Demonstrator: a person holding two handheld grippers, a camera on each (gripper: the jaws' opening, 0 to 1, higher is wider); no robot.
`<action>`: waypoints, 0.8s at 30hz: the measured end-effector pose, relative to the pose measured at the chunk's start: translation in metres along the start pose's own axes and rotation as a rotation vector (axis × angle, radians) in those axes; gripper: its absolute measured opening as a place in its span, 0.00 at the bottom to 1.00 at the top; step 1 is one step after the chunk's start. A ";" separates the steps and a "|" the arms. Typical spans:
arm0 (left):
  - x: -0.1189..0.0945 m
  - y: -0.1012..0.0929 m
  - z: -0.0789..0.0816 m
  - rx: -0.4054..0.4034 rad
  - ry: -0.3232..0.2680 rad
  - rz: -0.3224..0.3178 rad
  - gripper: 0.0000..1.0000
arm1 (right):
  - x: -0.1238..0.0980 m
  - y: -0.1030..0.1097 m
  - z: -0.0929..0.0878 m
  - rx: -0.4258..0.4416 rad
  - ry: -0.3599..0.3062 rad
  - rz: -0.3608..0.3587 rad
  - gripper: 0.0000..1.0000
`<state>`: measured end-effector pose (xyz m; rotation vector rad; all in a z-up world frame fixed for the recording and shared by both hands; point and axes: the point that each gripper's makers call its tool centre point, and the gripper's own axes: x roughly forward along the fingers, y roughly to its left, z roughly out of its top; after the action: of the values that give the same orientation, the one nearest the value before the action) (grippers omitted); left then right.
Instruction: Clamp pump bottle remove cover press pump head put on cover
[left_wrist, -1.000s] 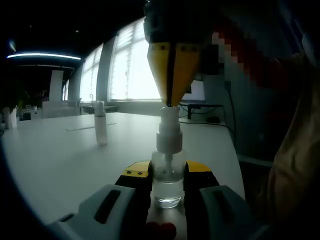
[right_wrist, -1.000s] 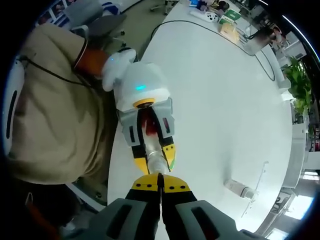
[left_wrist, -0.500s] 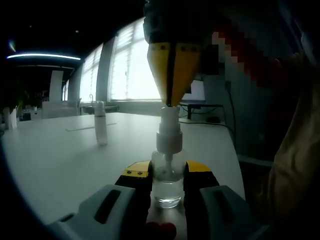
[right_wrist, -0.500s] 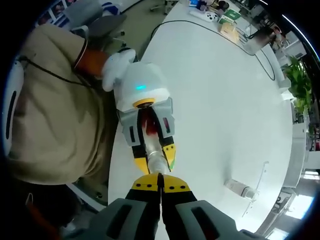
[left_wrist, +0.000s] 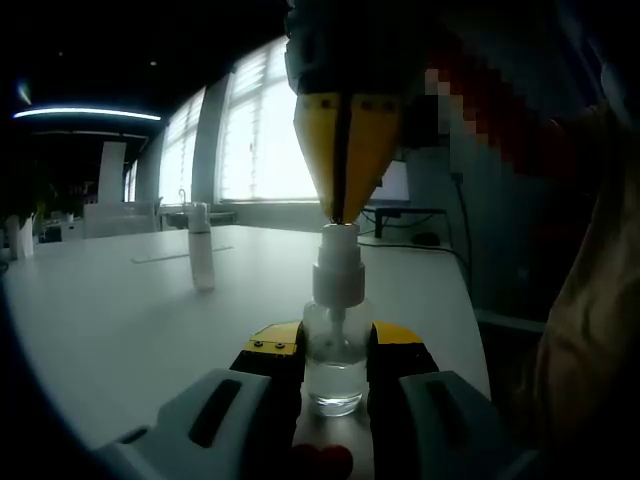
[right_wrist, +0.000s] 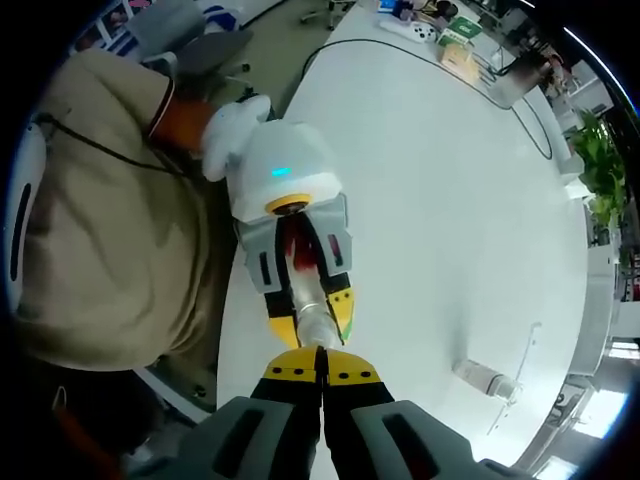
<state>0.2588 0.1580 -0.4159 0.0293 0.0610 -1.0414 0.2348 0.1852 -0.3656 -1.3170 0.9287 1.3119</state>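
Bottle (left_wrist: 335, 365), clear round plastic, gripped by left claw (left_wrist: 335, 340); right claw (left_wrist: 340, 205) closed atop pump.

Pump bottle (left_wrist: 336, 340) stands on table (left_wrist: 120, 330) (cover (left_wrist: 201, 258) behind-left).

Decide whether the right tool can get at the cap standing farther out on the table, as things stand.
Probably yes: the cap stands alone on open table, nothing around it. But the right tool is shut, tip on the pump head, so it must lift and open first.

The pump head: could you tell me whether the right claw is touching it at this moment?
Touching. In the left gripper view, the shut tip of the right claw sits directly on the pump head, with no gap visible.
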 end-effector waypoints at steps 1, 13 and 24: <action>0.000 0.000 0.000 0.001 0.000 0.000 0.15 | 0.001 0.001 0.000 -0.003 0.003 -0.001 0.00; 0.000 0.001 0.000 0.001 0.000 -0.001 0.15 | 0.000 0.001 -0.001 0.032 -0.041 0.014 0.00; 0.000 0.001 -0.001 0.002 0.000 0.000 0.15 | 0.000 0.001 -0.001 0.009 -0.005 -0.005 0.00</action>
<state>0.2598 0.1588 -0.4166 0.0312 0.0603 -1.0411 0.2344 0.1837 -0.3656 -1.3079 0.9257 1.3055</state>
